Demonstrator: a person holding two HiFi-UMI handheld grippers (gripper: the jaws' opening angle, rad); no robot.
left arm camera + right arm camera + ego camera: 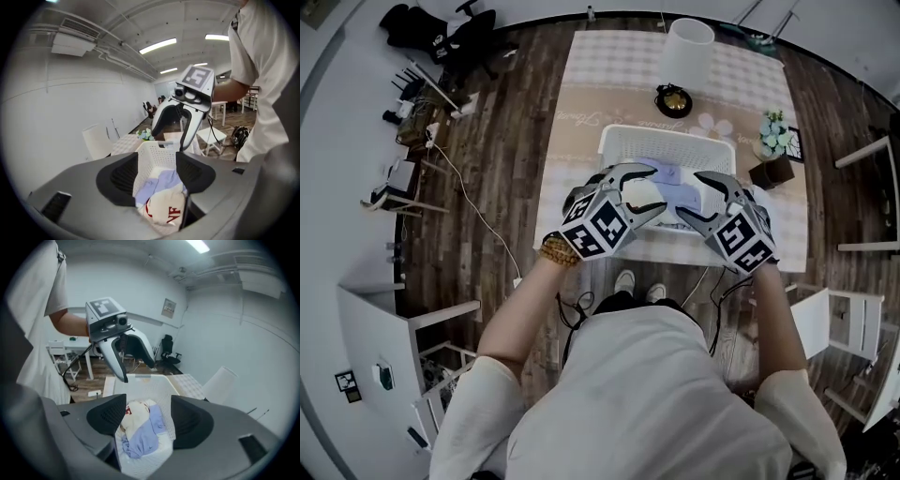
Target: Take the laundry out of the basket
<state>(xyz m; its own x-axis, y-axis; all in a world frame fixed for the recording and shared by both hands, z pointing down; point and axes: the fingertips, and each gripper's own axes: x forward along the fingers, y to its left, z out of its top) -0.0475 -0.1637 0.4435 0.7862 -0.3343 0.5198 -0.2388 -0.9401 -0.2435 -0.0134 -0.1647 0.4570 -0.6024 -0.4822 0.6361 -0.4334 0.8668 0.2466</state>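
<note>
A white perforated laundry basket [666, 145] stands on the table in front of me. Inside lie a lavender cloth [675, 178] and a cream cloth with red print [166, 211]. My left gripper [659, 190] hovers over the basket's left half, open, with nothing between its pads. My right gripper [687, 195] hovers over the right half, also open and empty. The two face each other, fingertips close. The left gripper view looks down between its jaws [157, 176] onto the lavender cloth [159, 185]. The right gripper view [147, 420] shows the same clothes [143, 437] below.
The table [600, 94] carries a checked cloth, a white lampshade [687, 52], a dark round dish [673, 100] and a small potted plant [773, 141]. White chairs [853, 319] stand to the right, and a cable [478, 216] runs across the wooden floor on the left.
</note>
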